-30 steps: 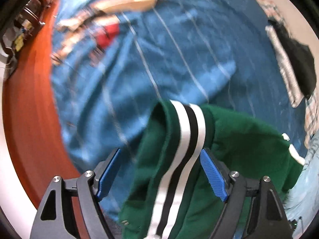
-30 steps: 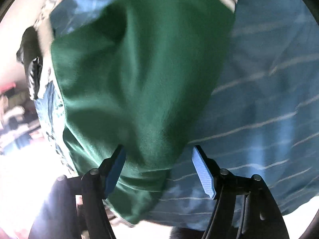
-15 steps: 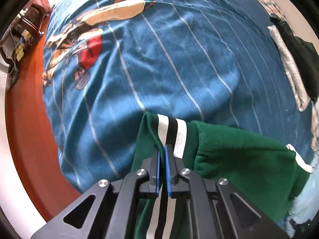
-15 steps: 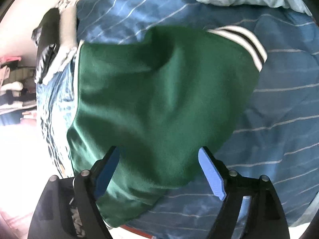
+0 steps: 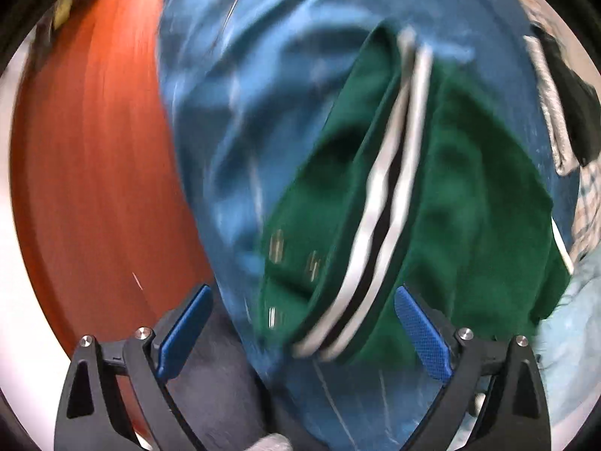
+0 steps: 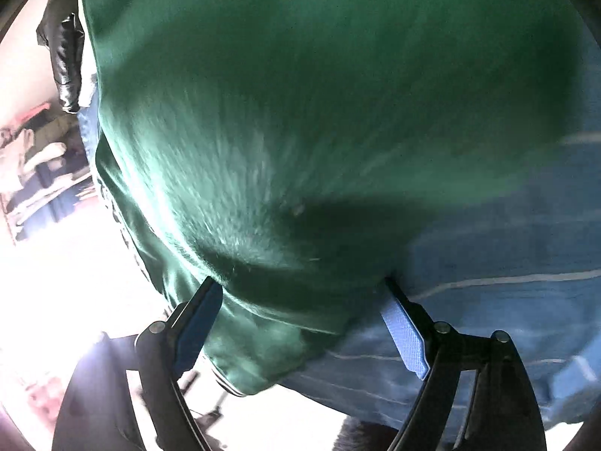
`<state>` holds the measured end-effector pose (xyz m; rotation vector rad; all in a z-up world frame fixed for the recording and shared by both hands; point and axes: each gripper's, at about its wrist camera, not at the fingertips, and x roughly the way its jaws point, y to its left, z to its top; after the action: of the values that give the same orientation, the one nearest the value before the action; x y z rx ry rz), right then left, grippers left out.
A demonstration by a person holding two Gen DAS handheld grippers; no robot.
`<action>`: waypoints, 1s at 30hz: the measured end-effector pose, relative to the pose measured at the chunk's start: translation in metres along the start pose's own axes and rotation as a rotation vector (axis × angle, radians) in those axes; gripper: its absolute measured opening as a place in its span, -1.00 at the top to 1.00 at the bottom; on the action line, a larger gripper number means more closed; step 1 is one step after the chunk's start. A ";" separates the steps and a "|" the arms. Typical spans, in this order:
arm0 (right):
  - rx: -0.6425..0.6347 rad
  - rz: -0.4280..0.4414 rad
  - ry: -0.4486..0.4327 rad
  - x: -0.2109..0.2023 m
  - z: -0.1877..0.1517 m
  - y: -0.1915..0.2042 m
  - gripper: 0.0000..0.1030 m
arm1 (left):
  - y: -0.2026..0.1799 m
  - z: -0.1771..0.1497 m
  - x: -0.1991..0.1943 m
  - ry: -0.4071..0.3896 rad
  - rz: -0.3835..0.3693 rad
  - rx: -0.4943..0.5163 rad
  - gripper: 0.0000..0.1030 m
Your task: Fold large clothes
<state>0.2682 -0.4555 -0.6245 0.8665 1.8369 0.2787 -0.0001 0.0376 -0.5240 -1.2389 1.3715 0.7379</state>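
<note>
Between the spread jaws of both the left gripper (image 5: pixel 302 332) and right gripper (image 6: pixel 304 325), just opened, lies the green fleece garment with black-and-white striped trim (image 5: pixel 379 203), unpinched.

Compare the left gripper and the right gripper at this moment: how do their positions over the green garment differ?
The left gripper frames the green garment's striped band, while the right gripper frames plain green fabric at the garment's edge. The left view also shows the orange floor; the right view is almost filled by garment. Both have just been opening and now stand open, pads clear of cloth, over the blue striped bedding.
</note>
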 end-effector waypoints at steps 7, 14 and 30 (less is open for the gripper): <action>0.001 -0.003 -0.003 0.023 0.002 0.004 -0.70 | 0.020 -0.019 0.059 0.050 -0.231 -0.176 -0.90; -0.026 0.001 0.069 0.032 -0.007 0.006 -0.70 | -0.005 0.012 0.018 -0.240 -0.204 -0.167 0.32; 0.093 0.097 -0.069 -0.011 -0.018 -0.035 -0.70 | -0.031 0.107 0.032 -0.285 -0.440 -0.101 -0.07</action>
<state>0.2393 -0.4846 -0.6284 1.0195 1.7577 0.2224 0.0659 0.1201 -0.5713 -1.3929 0.8004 0.6455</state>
